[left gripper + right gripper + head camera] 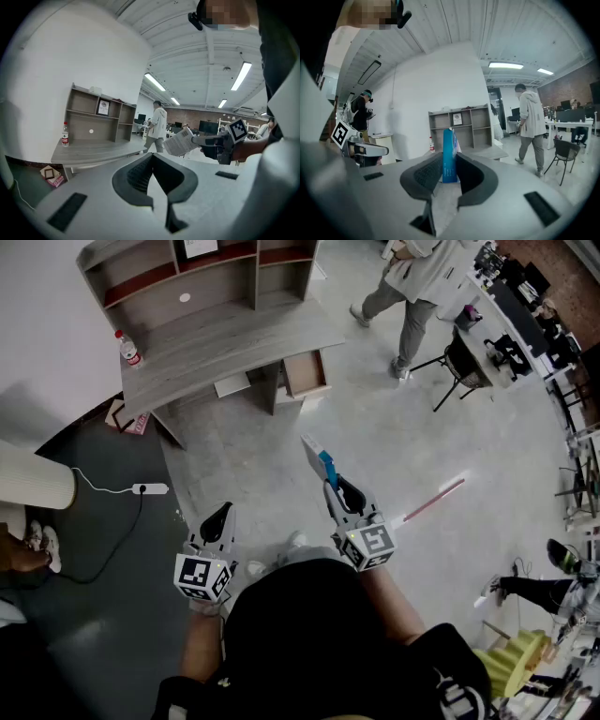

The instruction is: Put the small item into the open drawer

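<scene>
Right tongs (449, 171) clamp thin blue-white box (317, 457); left tongs (221, 517) closed, empty. Grip firm, carry level to open pale wooden drawer (305, 371), upper middle.

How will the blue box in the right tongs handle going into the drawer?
The box looks thin and flat, so probably light and crushable. Held by one end in the right tongs, it could pivot.

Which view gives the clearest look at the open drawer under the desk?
The head view: it looks down on the open drawer, pulled out under the desk, inside visible. The left gripper view shows the desk side-on; in the right gripper view the held box stands before it. Neither shows the drawer clearly.
</scene>
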Demonstrator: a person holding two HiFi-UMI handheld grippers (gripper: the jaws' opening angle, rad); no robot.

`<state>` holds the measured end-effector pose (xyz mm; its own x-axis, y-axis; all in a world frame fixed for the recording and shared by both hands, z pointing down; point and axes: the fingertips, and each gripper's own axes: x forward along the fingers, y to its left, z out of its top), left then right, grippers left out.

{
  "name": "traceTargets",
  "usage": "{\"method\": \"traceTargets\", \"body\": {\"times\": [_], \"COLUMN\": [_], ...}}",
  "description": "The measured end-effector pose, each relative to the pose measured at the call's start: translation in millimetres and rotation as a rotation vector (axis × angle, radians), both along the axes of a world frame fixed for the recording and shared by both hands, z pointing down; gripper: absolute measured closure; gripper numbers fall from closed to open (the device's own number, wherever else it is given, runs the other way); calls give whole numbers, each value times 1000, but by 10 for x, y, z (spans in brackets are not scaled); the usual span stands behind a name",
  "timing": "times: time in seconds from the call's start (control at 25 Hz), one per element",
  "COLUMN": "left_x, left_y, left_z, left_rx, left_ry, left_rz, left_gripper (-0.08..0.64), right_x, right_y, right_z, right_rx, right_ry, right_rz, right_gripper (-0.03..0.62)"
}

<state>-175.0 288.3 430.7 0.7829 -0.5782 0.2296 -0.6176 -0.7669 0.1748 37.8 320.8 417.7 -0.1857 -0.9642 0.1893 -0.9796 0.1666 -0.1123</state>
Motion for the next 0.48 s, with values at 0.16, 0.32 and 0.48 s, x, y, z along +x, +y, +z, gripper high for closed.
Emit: {"method": "traceTargets", "body": {"times": [0.16,0.32,0.48], "left_x": [306,588,872], "left_y": [-47,-105,-175], "left_z": [-43,-45,-31], "left_rx": [7,9,5], "left_ry": [-12,-33,-59], "left_rz": [13,33,54], "left_gripper": [558,558,558], "right_x": [306,590,904], "right_y": [1,-10,-35], "right_z": [-22,21,59], "right_rx": [-14,7,17], "right_ry": [-13,-36,-77], "right_rz": [24,35,68], "right_gripper": [495,495,494]}}
